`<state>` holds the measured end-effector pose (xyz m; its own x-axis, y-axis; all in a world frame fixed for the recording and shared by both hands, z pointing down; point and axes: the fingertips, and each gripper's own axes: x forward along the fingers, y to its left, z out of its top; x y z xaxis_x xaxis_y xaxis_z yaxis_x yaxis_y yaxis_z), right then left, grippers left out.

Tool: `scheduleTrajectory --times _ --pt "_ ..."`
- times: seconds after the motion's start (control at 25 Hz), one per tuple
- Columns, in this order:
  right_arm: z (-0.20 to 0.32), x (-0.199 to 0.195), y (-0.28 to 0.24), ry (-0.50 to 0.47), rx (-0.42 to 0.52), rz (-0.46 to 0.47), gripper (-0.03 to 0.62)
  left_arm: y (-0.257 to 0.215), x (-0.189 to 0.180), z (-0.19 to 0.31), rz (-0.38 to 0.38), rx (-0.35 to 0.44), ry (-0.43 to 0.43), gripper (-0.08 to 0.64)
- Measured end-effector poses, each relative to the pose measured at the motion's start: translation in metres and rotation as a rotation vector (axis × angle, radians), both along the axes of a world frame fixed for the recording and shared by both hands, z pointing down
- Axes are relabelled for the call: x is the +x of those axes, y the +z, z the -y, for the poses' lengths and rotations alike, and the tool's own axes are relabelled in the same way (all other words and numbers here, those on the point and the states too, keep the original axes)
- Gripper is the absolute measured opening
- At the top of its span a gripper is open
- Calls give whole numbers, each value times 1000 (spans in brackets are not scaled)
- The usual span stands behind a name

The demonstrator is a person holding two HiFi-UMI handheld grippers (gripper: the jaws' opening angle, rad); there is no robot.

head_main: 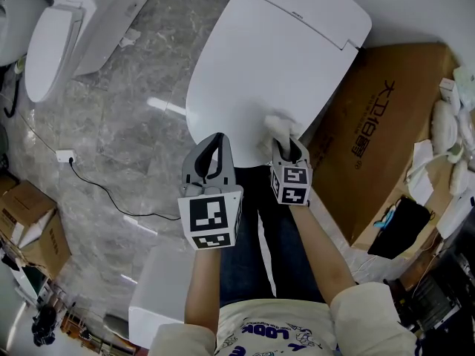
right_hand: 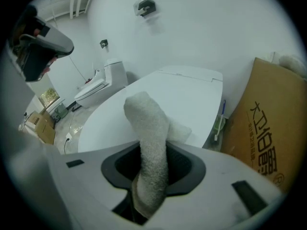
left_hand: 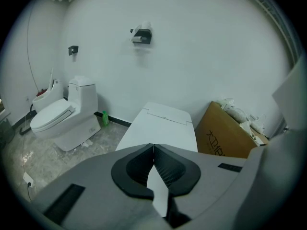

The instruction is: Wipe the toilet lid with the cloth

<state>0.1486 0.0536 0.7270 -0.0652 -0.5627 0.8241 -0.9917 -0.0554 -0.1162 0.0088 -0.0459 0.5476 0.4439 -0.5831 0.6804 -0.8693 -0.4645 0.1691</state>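
Observation:
A white toilet lid (head_main: 267,65) lies flat ahead of me, also seen in the left gripper view (left_hand: 160,128) and the right gripper view (right_hand: 158,104). My right gripper (head_main: 286,148) is shut on a white fluffy cloth (head_main: 280,127), which sticks up between the jaws (right_hand: 148,143) and touches the lid's near edge. My left gripper (head_main: 214,162) hovers above the lid's near left edge; its jaws are shut with nothing held (left_hand: 153,150).
A brown cardboard box (head_main: 378,132) leans right of the lid. A second white toilet (head_main: 56,35) stands at the far left on the grey marble floor (head_main: 126,139). A white socket with black cable (head_main: 65,156) lies on the floor. Clutter (head_main: 453,124) is piled at right.

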Motion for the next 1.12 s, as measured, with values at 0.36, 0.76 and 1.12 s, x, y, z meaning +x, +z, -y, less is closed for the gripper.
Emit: scheduleTrajectory --times 0.36,0.76,1.12 --pt "-26 -36 3 -56 -14 16 120 1 -12 -6 2 1 -15 5" --pt "-24 -33 -7 -74 -41 62 118 -10 -20 -6 12 10 -34 5" --pt "8 8 -142 51 143 63 118 -81 -23 10 -2 70 -66 5"
